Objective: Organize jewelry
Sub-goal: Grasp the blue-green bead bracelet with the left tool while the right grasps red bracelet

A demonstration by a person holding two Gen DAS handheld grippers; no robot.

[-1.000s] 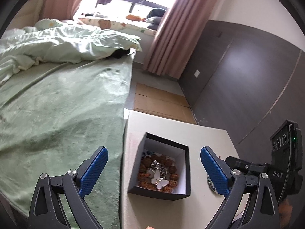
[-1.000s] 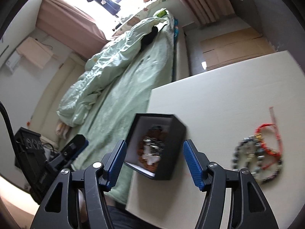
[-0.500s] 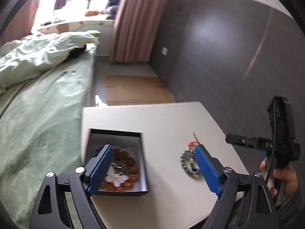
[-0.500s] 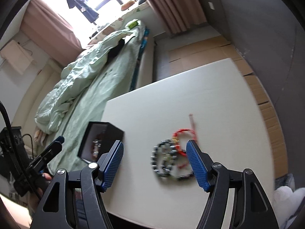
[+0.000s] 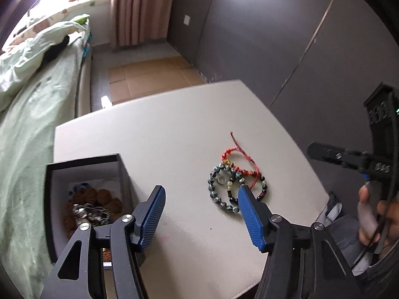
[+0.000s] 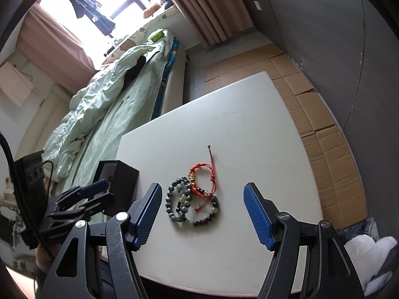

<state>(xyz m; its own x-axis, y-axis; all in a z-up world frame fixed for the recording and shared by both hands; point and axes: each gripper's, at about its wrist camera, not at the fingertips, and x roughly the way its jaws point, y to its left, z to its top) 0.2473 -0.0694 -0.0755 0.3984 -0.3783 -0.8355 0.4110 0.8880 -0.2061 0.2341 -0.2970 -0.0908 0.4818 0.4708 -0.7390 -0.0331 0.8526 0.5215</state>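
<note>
A black box [image 5: 87, 174] with a white lining stands at the left of the white table [image 5: 174, 129]; brown beads and a silver piece [image 5: 89, 209] lie inside. A pile of bracelets lies on the table: a grey bead bracelet [image 5: 215, 189], a dark bead bracelet [image 5: 261, 189] and a red cord bracelet [image 5: 237, 157]. My left gripper [image 5: 200, 210] is open and empty, above the table between box and pile. My right gripper [image 6: 202, 210] is open and empty, just short of the grey bracelet [image 6: 174, 199] and red cord [image 6: 207, 172]. The box [image 6: 122, 179] shows at its left.
A bed with a green cover [image 6: 99, 114] runs along the table's left side. Flattened cardboard [image 6: 311, 114] covers the floor beyond and right of the table. A dark wall [image 5: 274, 37] stands at the right. Pink curtains [image 6: 207, 7] hang by the window.
Both grippers have swung right, from over the box toward the bracelet pile, which now lies between the right gripper's fingers. Both stay open and empty. Box and bracelets have not moved.
</note>
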